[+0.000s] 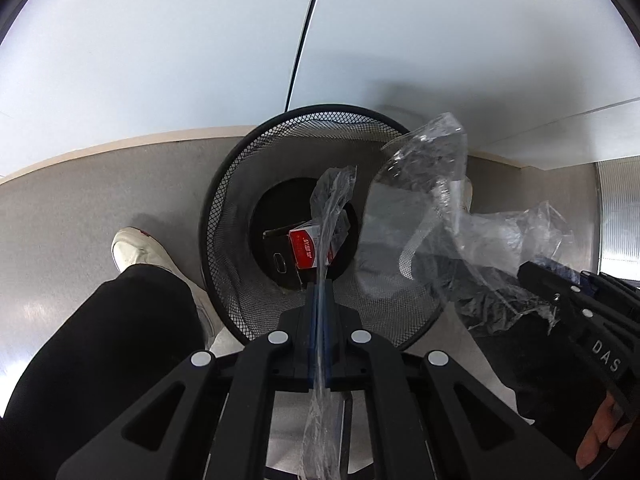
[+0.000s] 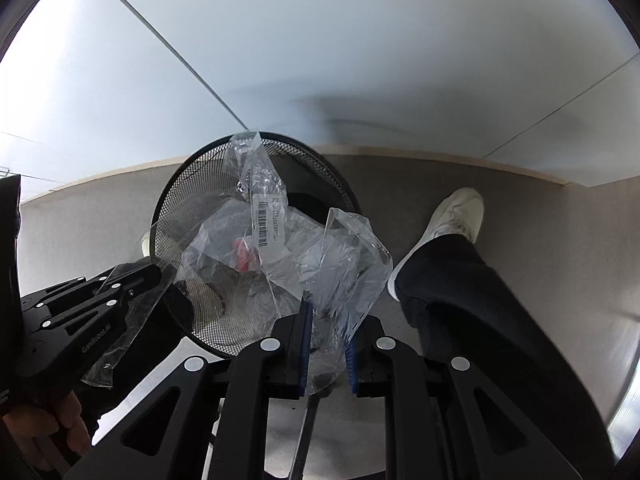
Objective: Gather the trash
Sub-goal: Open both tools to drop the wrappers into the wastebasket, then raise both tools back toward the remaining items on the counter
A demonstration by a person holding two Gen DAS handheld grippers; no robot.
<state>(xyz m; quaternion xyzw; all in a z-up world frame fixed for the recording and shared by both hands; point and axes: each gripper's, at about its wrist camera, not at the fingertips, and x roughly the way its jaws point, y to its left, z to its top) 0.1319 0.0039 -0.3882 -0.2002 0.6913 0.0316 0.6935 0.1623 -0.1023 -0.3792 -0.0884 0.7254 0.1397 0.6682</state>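
Left wrist view: left claw (image 1: pixel 320 296) was clamped tight on one thin clear plastic strip (image 1: pixel 332 200), dangling over the mesh bin (image 1: pixel 224 216) on the floor. Right claw (image 2: pixel 326 336) stood narrow, pinching one crumpled clear bag (image 2: pixel 340 256) with a barcode label (image 2: pixel 266 216), above the same bin's rim. Both pieces looked light, soft and slippery (likely to cling or drift), best pinched at a bunched edge. Counted: two plastic pieces, one bin, one red box (image 1: pixel 306 248) already inside, two white shoes.
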